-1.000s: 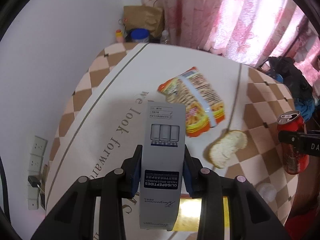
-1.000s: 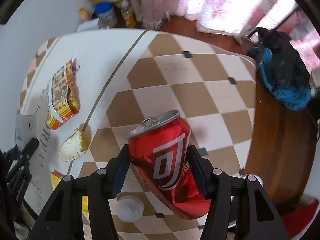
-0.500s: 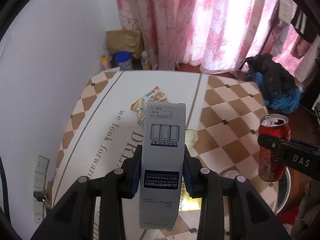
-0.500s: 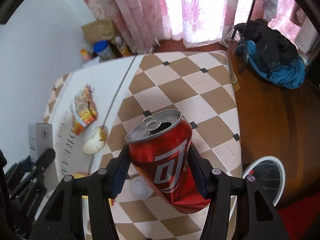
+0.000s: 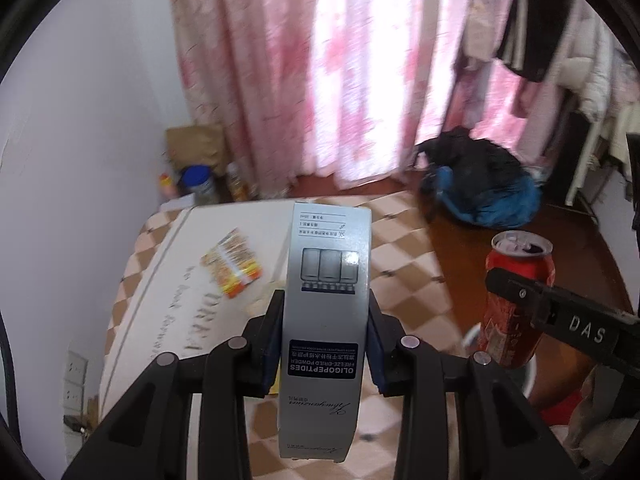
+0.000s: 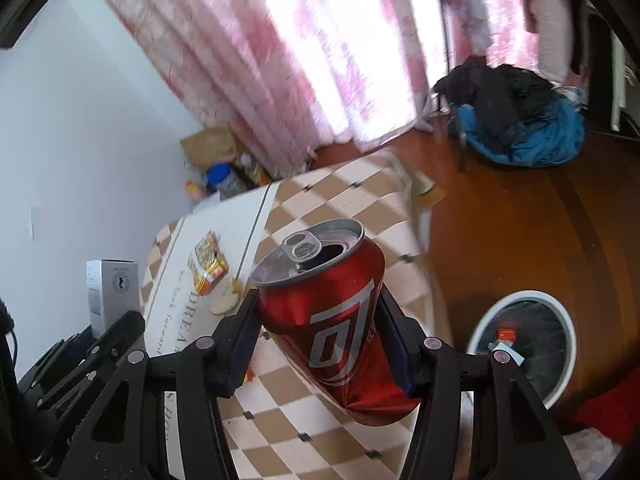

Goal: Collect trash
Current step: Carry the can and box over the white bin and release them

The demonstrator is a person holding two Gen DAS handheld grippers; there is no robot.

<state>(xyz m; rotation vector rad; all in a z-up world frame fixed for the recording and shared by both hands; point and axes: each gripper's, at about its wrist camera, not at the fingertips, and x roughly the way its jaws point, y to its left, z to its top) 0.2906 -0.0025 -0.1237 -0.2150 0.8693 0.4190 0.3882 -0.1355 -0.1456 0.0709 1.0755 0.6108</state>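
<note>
My left gripper point(image 5: 325, 344) is shut on a tall grey carton point(image 5: 326, 312) and holds it upright, high above the table point(image 5: 400, 264). In the right wrist view my right gripper point(image 6: 320, 344) is shut on a dented red drink can point(image 6: 332, 320), tilted, with its opened top facing me. The same can point(image 5: 516, 300) shows at the right of the left wrist view, and the carton point(image 6: 114, 300) at the left of the right wrist view. An orange snack packet point(image 5: 232, 266) and a pale slice of bread point(image 6: 224, 300) lie on the table below.
A white round bin point(image 6: 524, 340) with trash inside stands on the wooden floor right of the table. Dark and blue clothes point(image 6: 516, 120) lie piled on the floor by the pink curtains point(image 5: 320, 60). A paper bag and jars point(image 5: 196, 168) sit in the corner.
Both grippers have risen well above the table with the carton and the can still held. The table looks smaller and farther, and the bin has come into the right wrist view.
</note>
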